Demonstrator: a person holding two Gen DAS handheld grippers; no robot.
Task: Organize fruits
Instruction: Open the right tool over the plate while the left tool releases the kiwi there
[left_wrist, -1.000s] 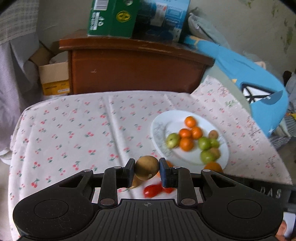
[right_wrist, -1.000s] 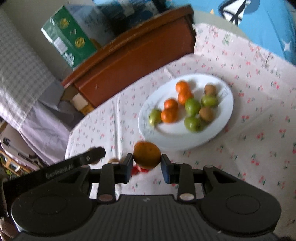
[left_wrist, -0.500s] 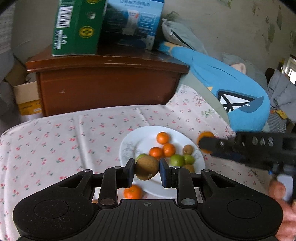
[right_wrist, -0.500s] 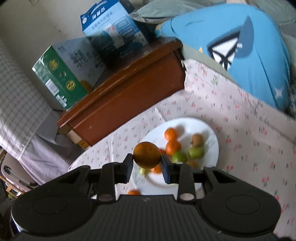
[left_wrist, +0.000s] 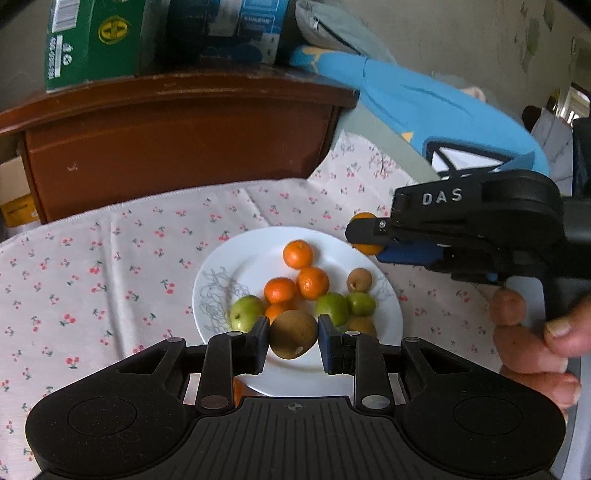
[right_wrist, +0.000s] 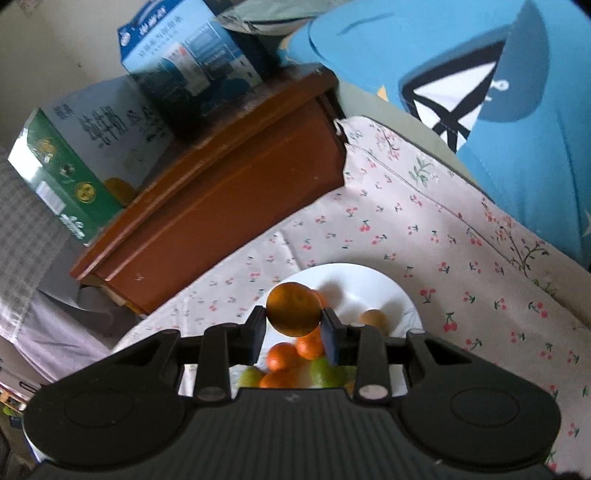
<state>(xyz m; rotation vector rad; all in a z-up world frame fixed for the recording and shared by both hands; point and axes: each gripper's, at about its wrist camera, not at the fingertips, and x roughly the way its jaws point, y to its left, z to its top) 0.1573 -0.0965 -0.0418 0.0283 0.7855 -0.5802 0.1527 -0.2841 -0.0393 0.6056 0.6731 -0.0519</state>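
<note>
Item: left tongs (left_wrist: 292, 340). A brown kiwi (left_wrist: 292, 339) is being held between the two pads, pinched at its widest part so that it cannot roll out. The fruit is being carried above the near edge of the white plate (left_wrist: 236, 266), clear of the fruit already lying there; a drop from here would probably land among them.

Item: right tongs (right_wrist: 293, 325). A mandarin (right_wrist: 293, 308) is being clamped across its middle, the jaws narrow around it. In the left wrist view the same tongs (left_wrist: 364, 236) are being held in from the right by a hand (left_wrist: 535, 339), with the mandarin (left_wrist: 364, 218) poised at the plate's far right rim, apparently for release onto bare china.

Item: white plate (right_wrist: 369, 277). It is being used as the collecting place, judging by its contents: mandarins (left_wrist: 297, 254) grouped near the middle, green fruits (left_wrist: 245, 314) along the near side, a small brown fruit (left_wrist: 359, 279) to the right. Like is loosely being kept with like, though the groups are touching.

Item: bench, covered by a cherry-print cloth (left_wrist: 110, 258). One orange fruit is being glimpsed on it under the left tongs, not yet collected.

Item: backdrop. Cartons (left_wrist: 92, 40) are being stored on a wooden cabinet (left_wrist: 177, 140); a blue cushion (right_wrist: 461, 55) is lying beside it.
</note>
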